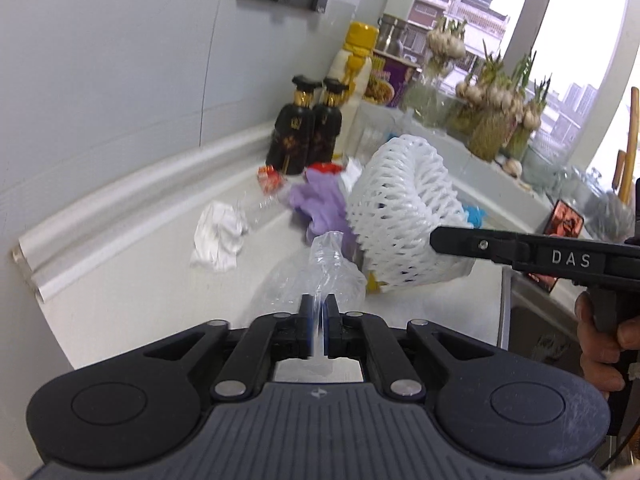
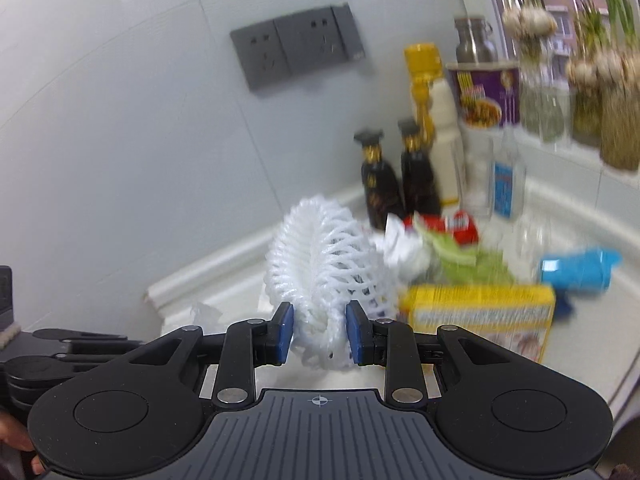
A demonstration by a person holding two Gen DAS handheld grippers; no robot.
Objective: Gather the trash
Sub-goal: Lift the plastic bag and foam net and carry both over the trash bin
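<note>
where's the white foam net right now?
The white foam net is clamped between the right gripper pads, mid-frame in both wrist views, held over the counter litter just right of the purple glove.

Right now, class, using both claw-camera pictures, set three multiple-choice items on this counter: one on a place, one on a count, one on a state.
1. Where do the dark bottles stand?
A. against the wall
B. in the sink
C. on the window sill

2. How many dark bottles with black caps are there?
A. one
B. two
C. four

3. What does the right claw hold?
A. the yellow box
B. nothing
C. the white foam net

Answers:
1. A, they stand at the back of the counter, by the wall.
2. B, a pair stands side by side.
3. C, the blue pads press the net from both sides.
</note>
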